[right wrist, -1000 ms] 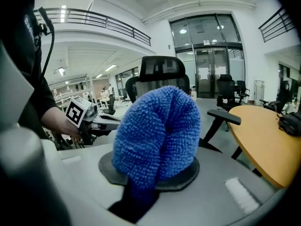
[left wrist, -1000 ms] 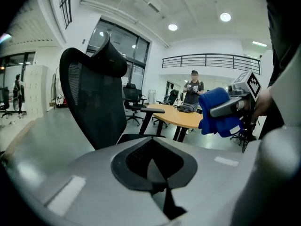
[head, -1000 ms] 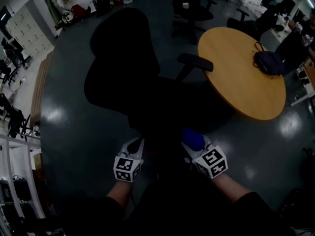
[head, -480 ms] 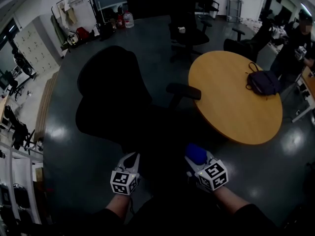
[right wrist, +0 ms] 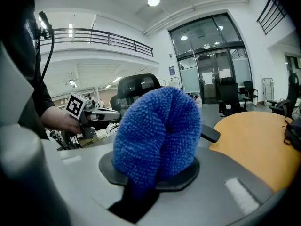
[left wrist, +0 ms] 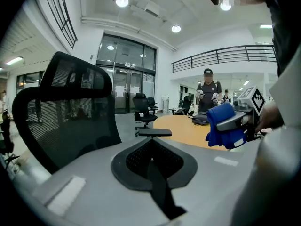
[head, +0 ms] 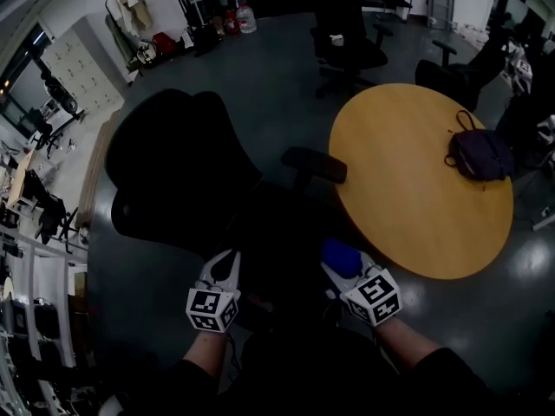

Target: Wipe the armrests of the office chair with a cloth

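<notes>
Cloth (right wrist: 157, 135) pinched in right hand-held gripper (head: 340, 265); left hand-held gripper (head: 227, 265) pressed together, empty. Press cloth flat along mid-frame armrest (head: 314, 165), stroking lengthwise.

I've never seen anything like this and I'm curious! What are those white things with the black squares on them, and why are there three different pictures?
There is no robot here. A person holds a squeezing tool, called a gripper, in each hand, and the cubes with squares are part of those tools. The head view comes from a camera on the person's head, looking down. The two gripper views come from little cameras riding on each gripper. The right gripper pinches a fluffy blue cloth. The left gripper holds nothing, and its jaws are together. In front stands a black office chair with an armrest, which the cloth is meant to wipe. Beside it is a round wooden table with a dark bag on it.
</notes>
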### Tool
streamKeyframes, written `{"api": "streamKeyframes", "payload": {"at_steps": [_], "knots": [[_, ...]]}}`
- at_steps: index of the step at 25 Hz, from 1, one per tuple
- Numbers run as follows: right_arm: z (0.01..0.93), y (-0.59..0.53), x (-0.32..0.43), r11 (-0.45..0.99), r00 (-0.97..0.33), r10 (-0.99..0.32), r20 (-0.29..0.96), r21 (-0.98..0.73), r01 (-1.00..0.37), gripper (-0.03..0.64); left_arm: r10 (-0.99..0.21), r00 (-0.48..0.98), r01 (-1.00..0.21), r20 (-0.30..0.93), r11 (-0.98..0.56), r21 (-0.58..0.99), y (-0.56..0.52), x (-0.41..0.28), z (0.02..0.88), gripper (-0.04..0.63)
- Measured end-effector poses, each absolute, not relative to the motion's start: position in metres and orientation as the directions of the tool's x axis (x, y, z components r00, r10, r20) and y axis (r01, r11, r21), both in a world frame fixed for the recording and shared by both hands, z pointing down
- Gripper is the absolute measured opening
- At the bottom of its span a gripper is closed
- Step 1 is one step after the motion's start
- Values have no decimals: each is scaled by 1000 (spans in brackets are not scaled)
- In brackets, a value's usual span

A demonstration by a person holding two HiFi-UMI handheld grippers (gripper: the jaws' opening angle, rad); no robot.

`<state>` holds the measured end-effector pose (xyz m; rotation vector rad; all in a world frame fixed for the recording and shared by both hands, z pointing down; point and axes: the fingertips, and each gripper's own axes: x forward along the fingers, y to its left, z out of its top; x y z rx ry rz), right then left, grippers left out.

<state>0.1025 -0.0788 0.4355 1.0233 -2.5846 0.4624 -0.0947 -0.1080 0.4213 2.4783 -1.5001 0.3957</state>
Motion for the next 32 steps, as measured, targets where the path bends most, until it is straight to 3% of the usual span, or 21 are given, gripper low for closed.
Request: {"api": "streamKeyframes", "payload": {"at_steps": [14, 32], "knots": [[458, -124, 119, 694, -707, -562, 430, -220, -686, 103, -803, 503, -854, 319, -520, 39, -145, -39, 409, 12], [421, -170, 121, 541, -522, -717, 461, -103, -834, 103, -725, 651, -753, 224, -655, 69, -230, -50, 394, 12]]}}
